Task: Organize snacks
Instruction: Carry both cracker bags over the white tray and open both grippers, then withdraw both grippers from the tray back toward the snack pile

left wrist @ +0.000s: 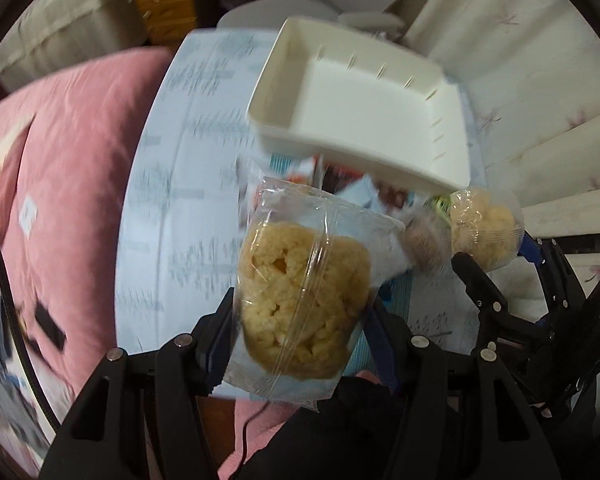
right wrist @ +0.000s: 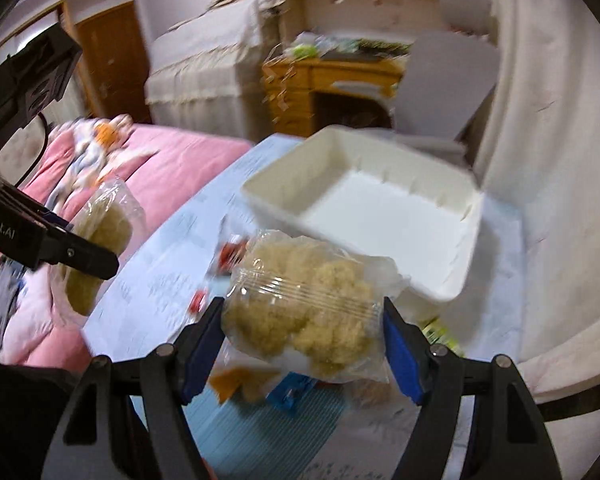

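Observation:
My left gripper (left wrist: 300, 316) is shut on a clear packet of yellow puffed-rice cake (left wrist: 300, 296), lifted above the table. My right gripper (right wrist: 304, 320) is shut on a second such packet (right wrist: 300, 316), also held in the air. Each gripper shows in the other's view: the right one with its packet (left wrist: 482, 228) at the right edge, the left one with its packet (right wrist: 100, 236) at the left edge. An empty white rectangular bin (left wrist: 364, 120) (right wrist: 372, 216) sits on the table beyond both packets. Several small wrapped snacks (left wrist: 340, 184) (right wrist: 228, 256) lie on the table just in front of the bin.
The table wears a pale blue printed cloth (left wrist: 180, 184) (right wrist: 172, 272). A pink quilted bed (left wrist: 60, 184) (right wrist: 172, 168) lies to the left. A cream patterned cover (left wrist: 540, 92) runs along the right. A wooden desk (right wrist: 340, 80) and grey chair (right wrist: 448, 80) stand behind.

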`<state>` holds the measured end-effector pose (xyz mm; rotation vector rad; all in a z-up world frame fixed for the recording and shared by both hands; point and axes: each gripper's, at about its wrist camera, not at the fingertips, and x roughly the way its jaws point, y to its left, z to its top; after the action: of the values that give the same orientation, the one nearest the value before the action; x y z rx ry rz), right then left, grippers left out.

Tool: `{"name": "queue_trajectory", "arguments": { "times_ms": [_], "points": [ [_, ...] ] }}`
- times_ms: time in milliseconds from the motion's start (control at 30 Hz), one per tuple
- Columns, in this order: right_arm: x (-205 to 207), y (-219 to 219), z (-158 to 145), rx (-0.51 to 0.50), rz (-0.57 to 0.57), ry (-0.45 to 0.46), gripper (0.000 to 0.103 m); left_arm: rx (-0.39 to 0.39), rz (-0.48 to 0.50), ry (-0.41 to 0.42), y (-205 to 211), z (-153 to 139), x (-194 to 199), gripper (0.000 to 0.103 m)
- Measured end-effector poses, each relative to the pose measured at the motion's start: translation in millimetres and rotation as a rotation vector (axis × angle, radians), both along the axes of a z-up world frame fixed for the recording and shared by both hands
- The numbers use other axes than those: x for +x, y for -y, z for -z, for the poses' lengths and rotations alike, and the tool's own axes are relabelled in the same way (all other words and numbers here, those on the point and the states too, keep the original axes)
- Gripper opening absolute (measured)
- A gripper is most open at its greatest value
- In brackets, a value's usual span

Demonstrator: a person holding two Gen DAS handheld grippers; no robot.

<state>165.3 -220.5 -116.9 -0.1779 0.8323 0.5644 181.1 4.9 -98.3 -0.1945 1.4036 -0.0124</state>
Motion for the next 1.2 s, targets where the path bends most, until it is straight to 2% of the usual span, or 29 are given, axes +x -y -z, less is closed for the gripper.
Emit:
{"name": "queue_trajectory", "arguments": {
  "times_ms": [167,267,367,500,667,733,767,800,900,1033,1200],
  "points": [
    [28.5,-1.5,-14.4,0.019,0.114,0.028,0.074,-0.015,0.071,0.044,-5.4,-14.7,41.0,0.058],
    [42.7,-1.2,-21.1,0.046,0.170,0.043,0.074,-0.041,0.100,0.055,-9.4,-12.6,69.0,0.058],
    [52.2,-1.1,-24.9,0.062,0.223,0.064,0.074,-0.033,0.128,0.081,-9.7,-9.5,93.5,0.058],
    [71.6,3.7,-25.9,0.100,0.302,0.044,0.075,-0.063,0.164,0.122,-8.8,-4.3,124.2,0.058],
    [90.6,9.6,-20.2,0.098,0.381,0.032,0.075,-0.099,0.200,0.197,-1.8,-2.6,151.2,0.058],
    [97.9,12.9,-19.8,0.114,0.414,0.024,0.076,-0.104,0.200,0.201,2.0,-0.6,159.4,0.064],
    [102.6,14.4,-18.2,0.122,0.435,0.001,0.077,-0.110,0.197,0.196,2.8,1.4,160.8,0.074],
    [107.0,15.1,-15.8,0.116,0.458,-0.029,0.081,-0.118,0.189,0.192,3.1,2.8,161.8,0.077],
    [111.2,17.0,-11.4,0.111,0.510,-0.067,0.083,-0.124,0.189,0.188,3.8,3.9,162.7,0.077],
    [107.4,17.3,-12.5,0.119,0.514,-0.072,0.083,-0.062,0.191,0.193,4.0,0.9,155.0,0.077],
    [99.2,20.1,-16.6,0.129,0.511,-0.065,0.083,-0.058,0.163,0.175,0.1,2.1,142.7,0.077]
  ]
}}
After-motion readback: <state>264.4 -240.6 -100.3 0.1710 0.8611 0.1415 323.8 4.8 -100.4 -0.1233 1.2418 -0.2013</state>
